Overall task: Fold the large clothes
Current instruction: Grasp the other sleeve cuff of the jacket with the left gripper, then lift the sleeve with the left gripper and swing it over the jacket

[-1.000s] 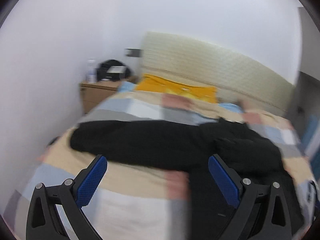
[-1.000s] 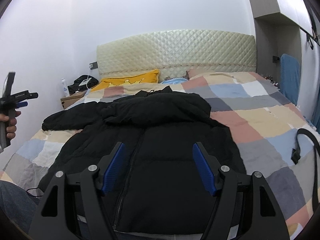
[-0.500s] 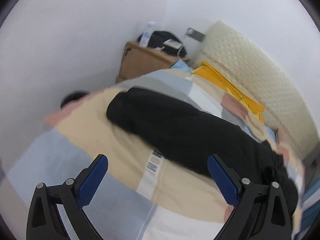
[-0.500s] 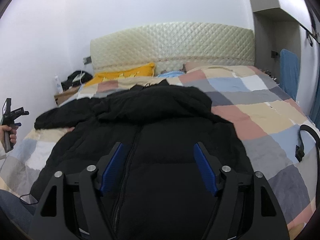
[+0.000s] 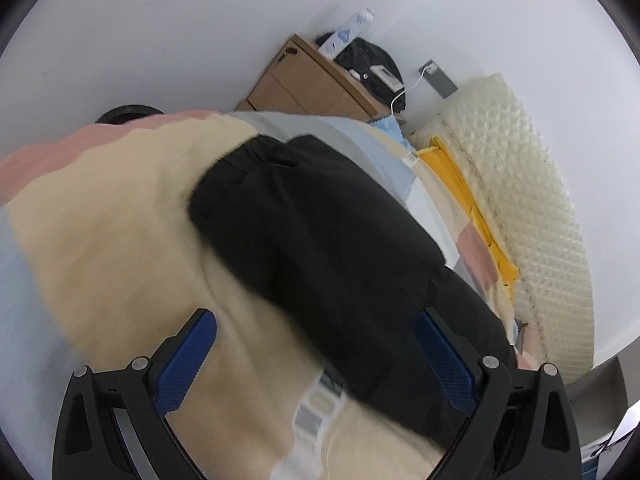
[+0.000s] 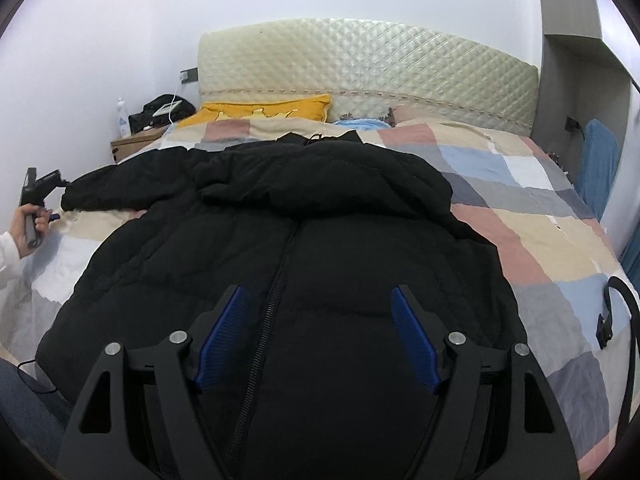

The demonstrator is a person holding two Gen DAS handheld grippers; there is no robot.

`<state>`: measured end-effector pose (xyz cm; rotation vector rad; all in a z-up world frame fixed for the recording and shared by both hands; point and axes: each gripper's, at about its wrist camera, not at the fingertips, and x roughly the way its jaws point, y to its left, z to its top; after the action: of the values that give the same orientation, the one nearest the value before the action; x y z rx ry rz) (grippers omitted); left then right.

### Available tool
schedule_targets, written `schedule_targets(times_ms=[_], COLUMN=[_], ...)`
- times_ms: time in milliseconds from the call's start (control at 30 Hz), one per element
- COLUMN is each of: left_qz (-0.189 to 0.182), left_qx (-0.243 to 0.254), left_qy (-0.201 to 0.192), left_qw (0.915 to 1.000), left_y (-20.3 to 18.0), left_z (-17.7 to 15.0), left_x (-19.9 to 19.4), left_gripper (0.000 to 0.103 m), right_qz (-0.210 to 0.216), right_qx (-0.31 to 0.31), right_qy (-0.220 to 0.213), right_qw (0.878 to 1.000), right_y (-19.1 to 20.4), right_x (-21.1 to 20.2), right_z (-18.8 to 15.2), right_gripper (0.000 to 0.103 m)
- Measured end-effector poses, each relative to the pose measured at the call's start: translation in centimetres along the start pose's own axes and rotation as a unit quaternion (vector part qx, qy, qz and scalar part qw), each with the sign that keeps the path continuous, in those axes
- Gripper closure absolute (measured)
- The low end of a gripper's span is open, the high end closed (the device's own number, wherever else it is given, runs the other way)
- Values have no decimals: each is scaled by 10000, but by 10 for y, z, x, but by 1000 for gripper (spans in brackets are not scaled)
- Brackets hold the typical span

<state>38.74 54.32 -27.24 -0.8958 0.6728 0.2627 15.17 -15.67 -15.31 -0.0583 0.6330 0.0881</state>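
A large black puffer jacket (image 6: 304, 248) lies front-up on the bed, zipper down the middle, hood toward the headboard. Its left sleeve (image 5: 320, 240) stretches out over the patchwork quilt (image 5: 120, 232). My left gripper (image 5: 316, 340) is open and empty, close above the sleeve near its cuff end; it also shows held in a hand at the far left of the right wrist view (image 6: 40, 200). My right gripper (image 6: 318, 332) is open and empty, hovering over the jacket's lower front beside the zipper.
A wooden nightstand (image 5: 308, 84) with a bottle (image 5: 348, 34) and a black bag stands by the wall. A yellow pillow (image 6: 264, 110) and quilted headboard (image 6: 368, 64) are at the far end. A black strap (image 6: 616, 320) lies on the quilt's right edge.
My left gripper has swung left and dropped toward the sleeve's cuff end, tilting as it went. My right gripper has moved slightly forward and lower over the jacket front. Both stay open.
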Motion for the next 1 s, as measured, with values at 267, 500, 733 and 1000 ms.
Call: schedule_targets(times_ms=[267,500,733,1000], left_qz=[168,441,570,757], left_qx=[-37,549,944,1593], left_qy=[-299,-574,-832,-1078], left_qw=[9994,9959,9904,9784], left_y=[4,-22,-67,-111], left_z=[16,20,24,15], left_x=[35,38,13,-43], left_gripper=[19,73,91,92], right_qz=[-127,-173,-161,-55], right_qx=[175,304,337,490], right_qy=[79,380,264,241], right_qw=[9997,9987,9990,9985], right_y=[7,3,-3,-14], right_x=[6,24,10,1], right_z=[14,12,14,13], right_gripper=[28,28,28,28])
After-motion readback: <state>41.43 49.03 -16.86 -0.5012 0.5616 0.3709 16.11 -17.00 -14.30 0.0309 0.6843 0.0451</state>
